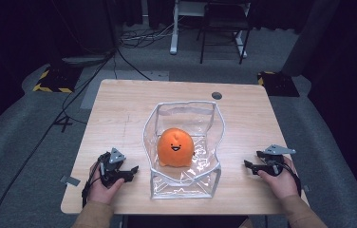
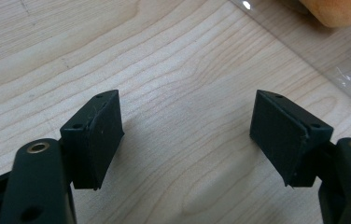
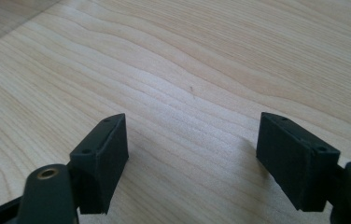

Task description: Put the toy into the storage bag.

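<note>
The orange plush toy (image 1: 175, 147), round with a small smiling face, is sitting inside a clear plastic bag (image 1: 184, 183) at the middle of the bench (image 1: 119, 109), nearer its front edge. The left tool (image 1: 128, 171) is resting by the bag's left side, its jaws spread with nothing between them. The right tool (image 1: 251, 163) is lying toward the right edge, jaws likewise wide and empty.

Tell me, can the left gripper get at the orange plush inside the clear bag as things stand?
Probably yes. The left gripper rests open on the table beside the clear bag, whose top is open, so the orange plush looks reachable from above, over the bag's wall.
</note>
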